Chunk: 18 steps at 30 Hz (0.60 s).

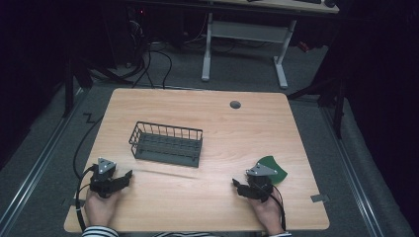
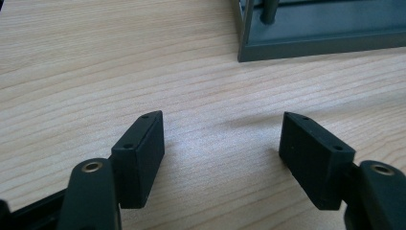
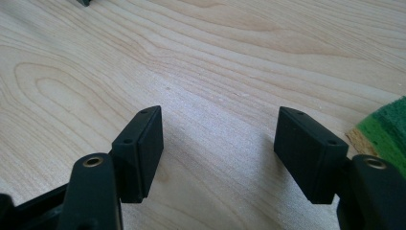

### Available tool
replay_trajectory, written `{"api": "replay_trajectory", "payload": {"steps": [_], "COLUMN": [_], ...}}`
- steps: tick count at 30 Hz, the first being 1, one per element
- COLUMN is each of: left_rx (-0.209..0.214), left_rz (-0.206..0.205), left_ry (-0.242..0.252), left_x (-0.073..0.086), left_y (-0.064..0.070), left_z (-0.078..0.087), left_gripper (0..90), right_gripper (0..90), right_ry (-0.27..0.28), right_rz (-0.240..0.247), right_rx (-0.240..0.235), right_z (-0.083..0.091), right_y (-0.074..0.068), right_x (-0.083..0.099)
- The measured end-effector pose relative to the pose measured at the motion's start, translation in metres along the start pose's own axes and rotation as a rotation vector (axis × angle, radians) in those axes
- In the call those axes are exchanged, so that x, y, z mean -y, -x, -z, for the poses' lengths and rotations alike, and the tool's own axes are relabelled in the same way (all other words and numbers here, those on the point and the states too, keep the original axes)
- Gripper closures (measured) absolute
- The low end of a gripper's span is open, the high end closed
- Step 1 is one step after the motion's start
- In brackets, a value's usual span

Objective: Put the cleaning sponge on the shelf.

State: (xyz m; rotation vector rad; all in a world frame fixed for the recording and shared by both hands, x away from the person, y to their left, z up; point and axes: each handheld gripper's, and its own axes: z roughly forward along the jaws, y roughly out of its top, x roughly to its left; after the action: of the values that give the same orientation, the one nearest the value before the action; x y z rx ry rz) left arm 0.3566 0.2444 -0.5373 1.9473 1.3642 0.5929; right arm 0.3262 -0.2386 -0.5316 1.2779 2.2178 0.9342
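Just beside the right gripper's (image 3: 218, 153) spread, empty fingers (image 3: 306, 153), the green sponge (image 3: 383, 132) could be nudged away if approached off-centre.

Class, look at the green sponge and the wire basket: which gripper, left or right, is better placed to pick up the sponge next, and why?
The right gripper. The green sponge lies just beside it, its jaws open and empty. The left gripper, also open, sits across the table nearer the wire basket.

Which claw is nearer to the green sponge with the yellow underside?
Right. The right claw sits just beside the green sponge; the left claw is across the wooden table.
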Motion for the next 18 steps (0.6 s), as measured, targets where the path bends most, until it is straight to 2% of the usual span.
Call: {"api": "replay_trajectory", "payload": {"steps": [18], "left_rx": [-0.005], "left_rz": [0.009], "left_ry": [0.0], "left_x": [-0.0009], "left_y": [0.0013], "left_z": [-0.0012], "left_gripper": [30.5], "right_gripper": [34.3], "right_ry": [-0.001], "right_rz": [-0.004], "right_rx": [0.003], "right_z": [-0.0001], "right_y": [-0.0006], "right_x": [-0.0003]}}
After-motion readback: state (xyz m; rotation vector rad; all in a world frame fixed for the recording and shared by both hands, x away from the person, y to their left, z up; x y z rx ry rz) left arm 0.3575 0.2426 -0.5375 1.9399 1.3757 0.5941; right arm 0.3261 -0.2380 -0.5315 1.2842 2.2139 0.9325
